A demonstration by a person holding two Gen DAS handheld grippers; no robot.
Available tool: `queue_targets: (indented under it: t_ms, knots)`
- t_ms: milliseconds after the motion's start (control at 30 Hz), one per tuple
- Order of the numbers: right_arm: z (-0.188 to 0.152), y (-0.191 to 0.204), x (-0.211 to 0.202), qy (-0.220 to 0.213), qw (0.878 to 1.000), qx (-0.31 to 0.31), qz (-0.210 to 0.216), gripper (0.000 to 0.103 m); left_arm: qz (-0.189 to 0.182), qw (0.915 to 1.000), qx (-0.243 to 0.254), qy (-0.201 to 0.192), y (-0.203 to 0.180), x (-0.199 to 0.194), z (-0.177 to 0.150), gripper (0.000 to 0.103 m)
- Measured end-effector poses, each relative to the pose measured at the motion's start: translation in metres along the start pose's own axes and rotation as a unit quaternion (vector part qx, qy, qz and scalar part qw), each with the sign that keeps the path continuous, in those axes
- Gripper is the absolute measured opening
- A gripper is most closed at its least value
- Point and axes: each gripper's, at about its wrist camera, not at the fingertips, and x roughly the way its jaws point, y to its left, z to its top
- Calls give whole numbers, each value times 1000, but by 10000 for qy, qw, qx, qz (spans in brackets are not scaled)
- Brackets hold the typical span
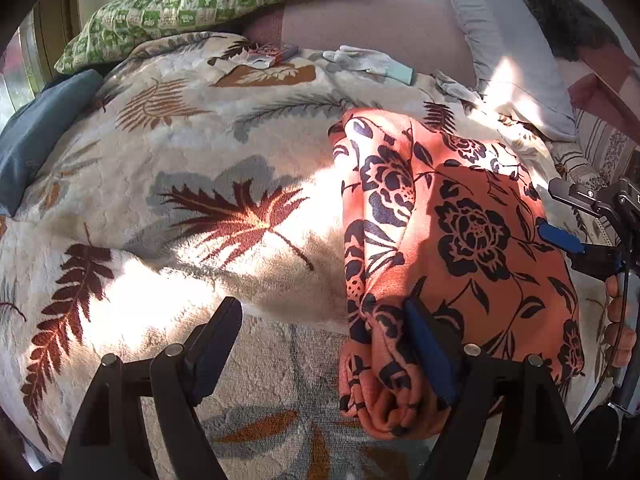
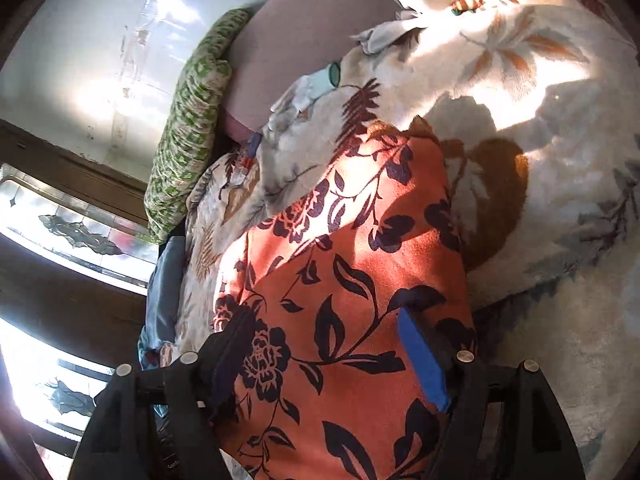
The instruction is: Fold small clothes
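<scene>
An orange garment with a dark navy flower print lies partly folded on a leaf-patterned blanket. My left gripper is open wide; its right finger rests on the garment's bunched near corner and its left finger is over the blanket. My right gripper is open, low over the garment, which fills the gap between its fingers. It also shows in the left wrist view, at the garment's right edge.
A green checked pillow lies at the back left. A blue cushion is at the left edge. White gloves and a small packet lie on the blanket's far side. A grey pillow is at the back right.
</scene>
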Motion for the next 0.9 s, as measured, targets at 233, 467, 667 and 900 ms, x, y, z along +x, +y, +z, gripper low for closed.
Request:
queue_targets:
  t_ms: [233,467,667,900]
  knots:
    - [-54,58,-68,-522,9885,-1203,-748,78,195,9990,168,-367,-22,-51,-8,84]
    - [-139,63,-91,-245,9506,-1528,-2692,81,424,9969,281,-593,-49,-99,-32,89]
    - [-179,80,-105,-355,9247,-1857,-3305,85,453,9968,243,-612,-51,-123,-49,90]
    - [-194,105,-116,-606,9098,-2187,-3475,86,475,9962,268,-673,-53,-143,-58,96]
